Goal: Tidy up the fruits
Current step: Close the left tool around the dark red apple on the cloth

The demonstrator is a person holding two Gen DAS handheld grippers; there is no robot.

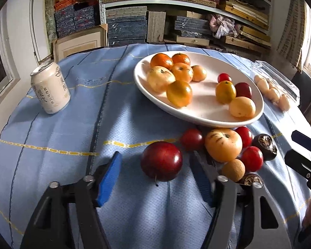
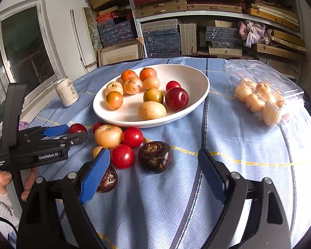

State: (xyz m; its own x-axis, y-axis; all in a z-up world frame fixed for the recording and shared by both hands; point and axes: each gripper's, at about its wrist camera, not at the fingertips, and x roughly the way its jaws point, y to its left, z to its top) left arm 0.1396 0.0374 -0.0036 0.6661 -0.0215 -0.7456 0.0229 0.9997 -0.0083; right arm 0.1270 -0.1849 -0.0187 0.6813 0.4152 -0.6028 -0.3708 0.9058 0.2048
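Observation:
A dark red plum (image 1: pixel 161 164) lies on the blue cloth between the fingers of my left gripper (image 1: pixel 155 155), which is open, with gaps on both sides. To its right is a loose cluster: an orange fruit (image 1: pixel 223 145), cherry tomatoes (image 1: pixel 252 158), a small tan fruit (image 1: pixel 233 170) and a dark water chestnut (image 2: pixel 154 157). My right gripper (image 2: pixel 154 174) stands open just in front of that chestnut, not touching it. A second dark chestnut (image 2: pixel 108 179) is half hidden behind its left pad. The white plate (image 2: pixel 155 124) holds several oranges, yellow fruits and red ones.
A pale drink can (image 1: pixel 50 88) stands at the far left of the table. A clear plastic box (image 2: pixel 265 95) of pale round fruits lies open at the right. Shelves stacked with boxes rise behind the table. A hand (image 2: pixel 2 181) holds the left gripper.

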